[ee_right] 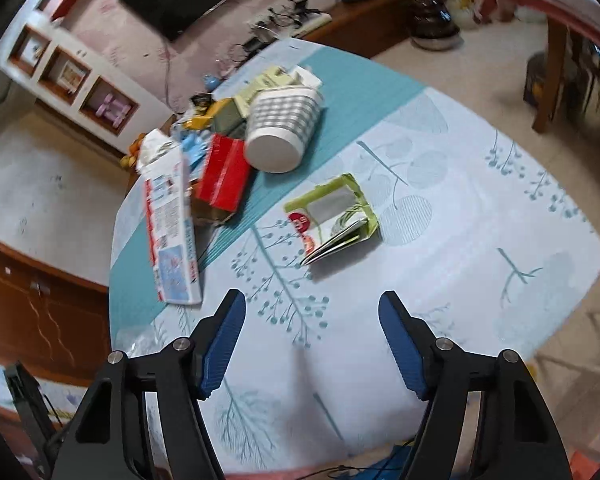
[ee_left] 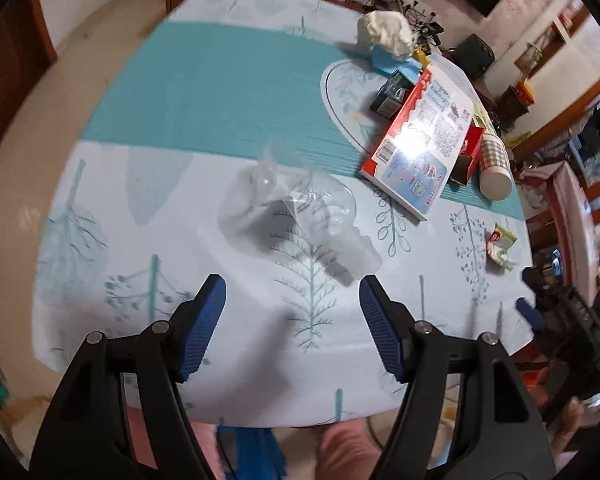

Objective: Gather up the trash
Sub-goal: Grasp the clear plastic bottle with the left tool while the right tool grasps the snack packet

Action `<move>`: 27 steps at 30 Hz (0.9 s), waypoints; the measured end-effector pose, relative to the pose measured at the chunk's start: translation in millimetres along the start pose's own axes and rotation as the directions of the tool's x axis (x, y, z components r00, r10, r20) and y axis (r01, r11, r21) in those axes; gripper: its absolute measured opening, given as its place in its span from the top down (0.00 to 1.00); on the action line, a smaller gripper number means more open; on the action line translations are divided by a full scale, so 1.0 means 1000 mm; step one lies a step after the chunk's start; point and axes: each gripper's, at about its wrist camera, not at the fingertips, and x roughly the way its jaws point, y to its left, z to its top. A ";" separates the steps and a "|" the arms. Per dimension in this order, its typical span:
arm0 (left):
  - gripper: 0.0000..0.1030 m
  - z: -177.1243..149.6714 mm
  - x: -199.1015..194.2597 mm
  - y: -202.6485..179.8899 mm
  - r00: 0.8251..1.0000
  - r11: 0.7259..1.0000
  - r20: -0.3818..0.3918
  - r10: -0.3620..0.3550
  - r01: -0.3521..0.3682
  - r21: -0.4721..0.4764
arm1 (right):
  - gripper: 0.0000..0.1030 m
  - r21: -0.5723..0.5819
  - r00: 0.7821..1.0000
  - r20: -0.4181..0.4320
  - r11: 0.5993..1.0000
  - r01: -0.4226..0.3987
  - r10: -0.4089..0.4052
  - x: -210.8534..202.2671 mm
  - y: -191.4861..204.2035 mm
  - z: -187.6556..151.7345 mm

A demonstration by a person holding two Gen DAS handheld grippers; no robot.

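A crushed clear plastic bottle (ee_left: 300,208) lies on the tablecloth just ahead of my left gripper (ee_left: 292,284), which is open and empty above the table. A flattened green and red drink carton (ee_right: 332,216) lies on the cloth ahead of my right gripper (ee_right: 312,300), which is open and empty. The carton also shows in the left wrist view (ee_left: 500,244) at the right. A pile of trash sits further back: a flat red and white box (ee_left: 420,136) (ee_right: 172,232), a checked paper cup (ee_right: 284,128) (ee_left: 496,164) on its side, and a red carton (ee_right: 224,172).
The table (ee_left: 220,80) has a pale blue and teal tree-print cloth. A crumpled white tissue (ee_left: 384,32) and small boxes lie at its far side. Tangled cables (ee_left: 404,4) lie on a cabinet beyond. Tiled floor (ee_right: 40,184) and wooden furniture surround the table.
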 end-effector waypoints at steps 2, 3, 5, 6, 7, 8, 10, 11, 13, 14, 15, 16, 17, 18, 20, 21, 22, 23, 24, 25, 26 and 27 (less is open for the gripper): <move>0.35 0.003 0.010 0.002 0.999 0.999 -0.019 -0.037 0.036 -0.040 | 0.33 0.025 1.000 -0.004 1.000 0.006 -0.006 0.013 -0.004 0.005; 0.35 0.005 0.013 0.002 0.999 0.998 -0.021 -0.043 0.042 -0.050 | 0.34 0.034 1.000 -0.004 0.999 0.008 -0.008 0.018 -0.005 0.007; 0.35 0.009 0.021 0.003 0.998 0.995 -0.025 -0.060 0.057 -0.084 | 0.36 0.054 1.000 -0.004 0.998 0.011 -0.011 0.028 -0.007 0.011; 0.35 0.011 0.023 0.003 0.998 0.994 -0.026 -0.063 0.060 -0.093 | 0.37 0.064 1.000 -0.004 0.998 0.013 -0.012 0.033 -0.008 0.014; 0.35 0.014 0.027 0.003 0.998 0.992 -0.028 -0.065 0.062 -0.108 | 0.39 0.073 1.000 -0.005 0.997 0.011 -0.011 0.036 -0.008 0.016; 0.35 0.017 0.030 0.003 0.998 0.991 -0.028 -0.064 0.060 -0.119 | 0.41 0.084 1.000 -0.007 0.996 0.007 -0.006 0.041 -0.009 0.019; 0.35 0.024 0.036 0.003 0.998 0.989 -0.029 -0.060 0.055 -0.139 | 0.44 0.092 1.000 0.005 0.996 0.007 -0.007 0.047 -0.008 0.023; 0.35 0.026 0.038 0.003 0.998 0.988 -0.028 -0.059 0.054 -0.145 | 0.45 0.092 1.000 0.009 0.996 0.009 -0.009 0.050 -0.007 0.026; 0.35 0.032 0.044 0.001 0.998 0.985 -0.025 -0.053 0.049 -0.163 | 0.50 0.097 1.000 0.015 0.995 0.016 -0.017 0.056 -0.004 0.031; 0.35 0.035 0.046 0.000 0.998 0.984 -0.022 -0.051 0.047 -0.169 | 0.54 0.099 1.000 0.017 0.995 0.019 -0.021 0.059 -0.002 0.033; 0.35 0.037 0.047 0.000 0.999 0.983 -0.018 -0.051 0.047 -0.176 | 0.59 0.102 0.999 0.020 0.995 0.025 -0.027 0.059 -0.001 0.035; 0.35 0.039 0.049 0.001 0.999 0.981 -0.014 -0.052 0.049 -0.185 | 0.62 0.103 0.999 0.021 0.994 0.033 -0.035 0.062 0.001 0.037; 0.36 0.041 0.051 0.001 0.999 0.979 -0.012 -0.053 0.050 -0.199 | 0.68 0.103 0.999 0.021 0.994 0.043 -0.045 0.064 0.002 0.038; 0.37 0.043 0.053 0.002 0.998 0.976 -0.012 -0.057 0.053 -0.212 | 0.75 0.103 0.998 0.023 0.993 0.050 -0.053 0.064 0.003 0.039; 0.51 0.046 0.057 0.003 0.998 0.970 -0.014 -0.068 0.063 -0.234 | 0.81 0.115 0.998 0.030 0.992 0.059 -0.063 0.066 0.003 0.040; 0.57 0.046 0.058 0.004 0.997 0.969 -0.016 -0.070 0.064 -0.239 | 0.88 0.122 0.997 0.033 0.991 0.059 -0.063 0.067 0.002 0.040; 0.66 0.048 0.062 0.003 0.997 0.968 -0.024 -0.071 0.063 -0.245 | 0.91 0.128 0.998 0.033 0.990 0.054 -0.059 0.068 0.000 0.040; 0.66 0.048 0.062 0.003 0.997 0.967 -0.021 -0.075 0.067 -0.247 | 0.94 0.130 0.998 0.033 0.990 0.047 -0.051 0.069 -0.001 0.039; 0.67 0.047 0.062 0.003 0.997 0.967 -0.017 -0.069 0.063 -0.247 | 0.95 0.129 0.998 0.037 0.991 0.041 -0.047 0.067 -0.002 0.038; 0.67 0.047 0.060 0.001 0.999 0.970 -0.008 -0.049 0.046 -0.238 | 0.95 0.125 0.998 0.038 0.991 0.040 -0.045 0.066 -0.002 0.037; 0.68 0.047 0.059 0.000 0.999 0.974 -0.003 -0.037 0.036 -0.225 | 0.95 0.117 0.999 0.040 0.993 0.032 -0.037 0.066 -0.002 0.035; 0.68 0.046 0.057 -0.003 1.000 0.978 0.000 -0.029 0.028 -0.207 | 0.95 0.112 0.999 0.042 0.993 0.027 -0.032 0.063 -0.003 0.033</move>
